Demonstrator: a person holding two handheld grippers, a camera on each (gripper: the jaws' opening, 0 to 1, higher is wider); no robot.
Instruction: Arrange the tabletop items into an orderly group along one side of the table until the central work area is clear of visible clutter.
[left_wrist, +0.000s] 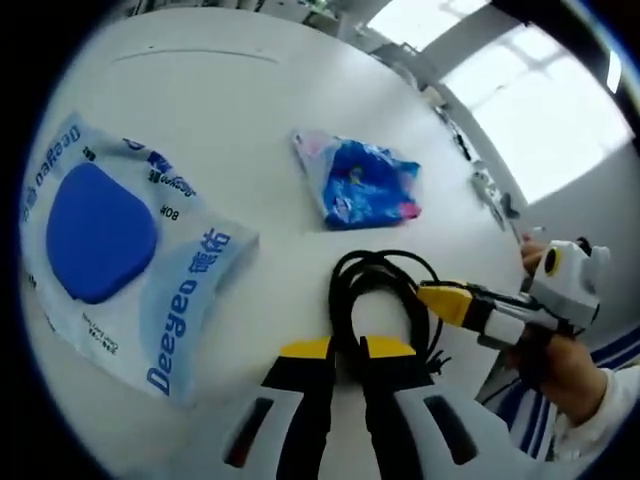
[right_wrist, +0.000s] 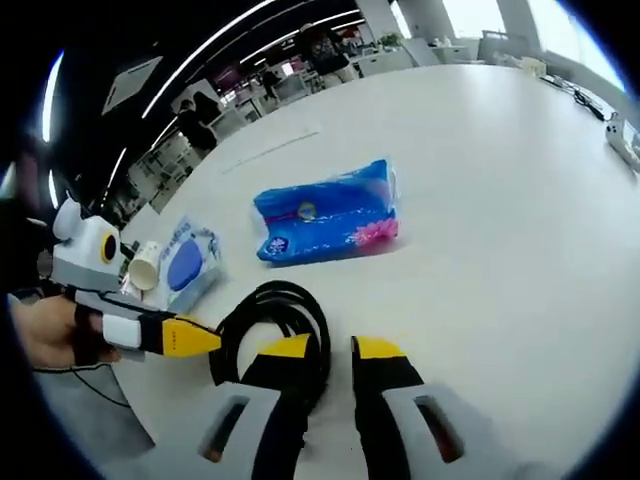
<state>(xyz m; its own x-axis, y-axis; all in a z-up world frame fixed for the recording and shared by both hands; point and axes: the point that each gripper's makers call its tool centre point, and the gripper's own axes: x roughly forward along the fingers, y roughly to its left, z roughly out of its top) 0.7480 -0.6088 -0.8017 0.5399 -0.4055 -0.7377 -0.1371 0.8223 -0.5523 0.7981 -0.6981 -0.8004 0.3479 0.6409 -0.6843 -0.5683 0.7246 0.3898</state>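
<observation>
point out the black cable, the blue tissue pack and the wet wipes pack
black cable (left_wrist: 352, 275): left gripper view, top of the coil
blue tissue pack (right_wrist: 325, 222): right gripper view, pack's middle
wet wipes pack (left_wrist: 100, 235): left gripper view, blue lid

Both views closely face the coiled cable (left_wrist: 385, 300) from opposite sides.

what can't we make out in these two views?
- Left gripper: its own jaws cover the near loop of the black cable, so a grip cannot be told.
- Right gripper: same with the cable in the right gripper view.
- Wipes pack: small print blurred.
- Blue tissue pack: label too small to read.
</observation>
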